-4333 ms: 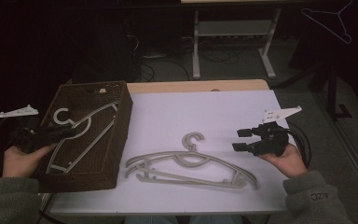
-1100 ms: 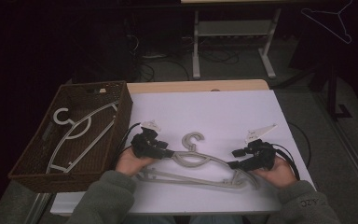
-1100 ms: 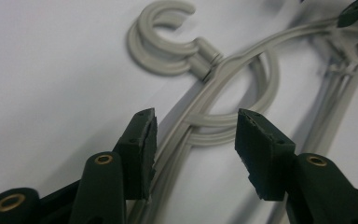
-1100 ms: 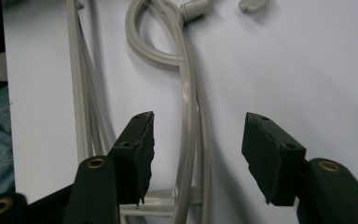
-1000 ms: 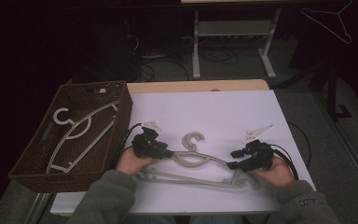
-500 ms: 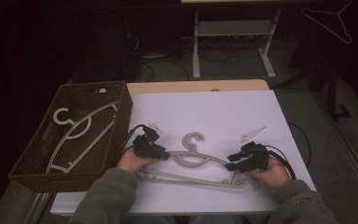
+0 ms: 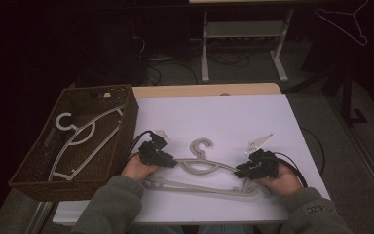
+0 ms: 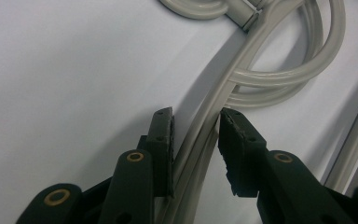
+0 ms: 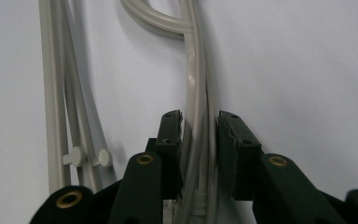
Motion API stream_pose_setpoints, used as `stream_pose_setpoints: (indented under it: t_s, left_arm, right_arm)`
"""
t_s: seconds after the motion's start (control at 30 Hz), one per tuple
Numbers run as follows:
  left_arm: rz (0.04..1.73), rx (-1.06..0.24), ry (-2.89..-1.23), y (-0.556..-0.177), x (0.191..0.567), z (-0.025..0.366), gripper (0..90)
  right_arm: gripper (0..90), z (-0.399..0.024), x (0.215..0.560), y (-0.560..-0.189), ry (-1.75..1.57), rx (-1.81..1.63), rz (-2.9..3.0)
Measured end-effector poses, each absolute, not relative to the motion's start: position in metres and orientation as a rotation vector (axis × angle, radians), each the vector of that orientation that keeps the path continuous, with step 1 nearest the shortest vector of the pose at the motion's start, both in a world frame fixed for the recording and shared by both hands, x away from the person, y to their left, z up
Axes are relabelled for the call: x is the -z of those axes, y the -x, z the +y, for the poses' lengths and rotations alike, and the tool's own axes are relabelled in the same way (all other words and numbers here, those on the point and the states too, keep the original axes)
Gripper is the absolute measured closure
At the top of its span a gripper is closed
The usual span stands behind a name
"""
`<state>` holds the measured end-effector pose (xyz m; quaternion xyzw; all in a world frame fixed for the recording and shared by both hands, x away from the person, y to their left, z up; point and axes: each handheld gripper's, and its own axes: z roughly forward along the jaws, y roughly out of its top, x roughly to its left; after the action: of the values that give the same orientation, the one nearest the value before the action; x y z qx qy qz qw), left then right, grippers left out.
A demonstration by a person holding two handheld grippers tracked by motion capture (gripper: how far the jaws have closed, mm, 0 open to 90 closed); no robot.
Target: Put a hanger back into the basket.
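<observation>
The hanger is lying flat on the white desk, just right of the basket, with both shoulder bars sitting between spread fingers. The left gripper is straddling one bar, its fingers not yet pinching; the right gripper is bracketing the other bar closely, though apart from it. Each bar looks doubled, possibly two hangers stacked, so closing may be catching only one. The plastic is looking pale, smooth and slippery; uneven squeezing could be twisting it loose.
</observation>
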<state>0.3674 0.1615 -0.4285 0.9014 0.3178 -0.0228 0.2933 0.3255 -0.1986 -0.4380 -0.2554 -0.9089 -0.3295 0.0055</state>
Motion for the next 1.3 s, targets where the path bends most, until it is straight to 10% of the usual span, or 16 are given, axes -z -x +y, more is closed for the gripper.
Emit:
stream_pose_setpoints:
  t_s: [1.3]
  left_arm:
    - [0.680,0.151,-2.433,-0.353,0.417,0.160,78.8]
  right_arm:
    - [72.6,-0.210,0.434,-0.331,0.825,1.085,-2.839]
